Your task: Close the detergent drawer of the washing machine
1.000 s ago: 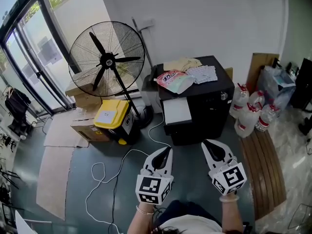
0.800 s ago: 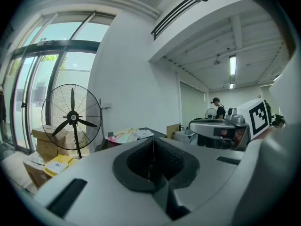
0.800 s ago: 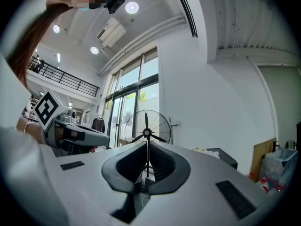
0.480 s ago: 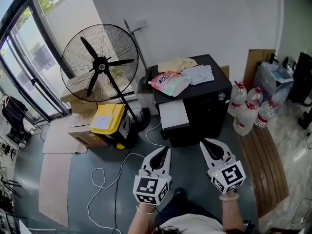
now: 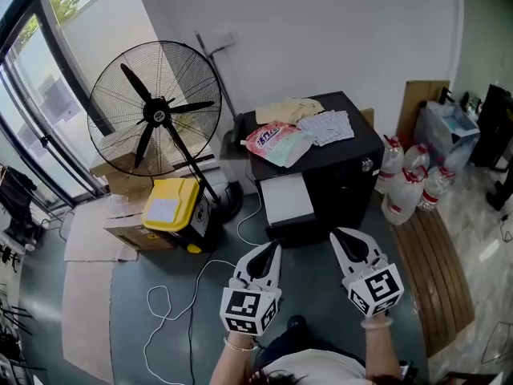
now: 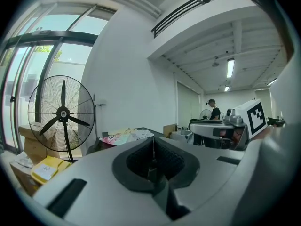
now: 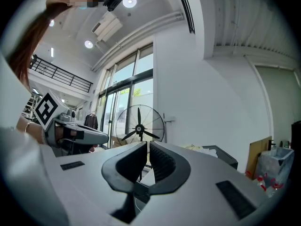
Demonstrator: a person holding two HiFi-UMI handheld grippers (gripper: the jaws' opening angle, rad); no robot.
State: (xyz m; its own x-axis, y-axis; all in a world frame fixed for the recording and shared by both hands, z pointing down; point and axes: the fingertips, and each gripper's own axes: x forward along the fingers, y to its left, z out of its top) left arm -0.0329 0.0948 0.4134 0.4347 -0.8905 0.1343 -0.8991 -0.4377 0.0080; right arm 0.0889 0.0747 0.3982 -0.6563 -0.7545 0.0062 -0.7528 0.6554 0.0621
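Observation:
The black washing machine (image 5: 346, 175) stands against the far wall. Its white detergent drawer (image 5: 287, 199) juts out of the front at the upper left. My left gripper (image 5: 273, 248) is shut and empty, its tips a short way in front of the drawer and apart from it. My right gripper (image 5: 340, 236) is also shut and empty, level with the machine's front and not touching it. In the left gripper view the closed jaws (image 6: 153, 141) point past the machine's top (image 6: 141, 132). The right gripper (image 7: 146, 145) points toward the fan, with the machine (image 7: 221, 155) to its right.
A big standing fan (image 5: 152, 111) and a yellow box (image 5: 171, 203) on cardboard are left of the machine. Detergent bags and cloths (image 5: 276, 141) lie on top. A white cable (image 5: 184, 287) loops over the floor. Water bottles (image 5: 409, 183) and a wooden board (image 5: 437, 271) are at the right.
The machine and its drawer have come nearer to both grippers, and the fan has shifted left in the head view. Both grippers stay shut side by side.

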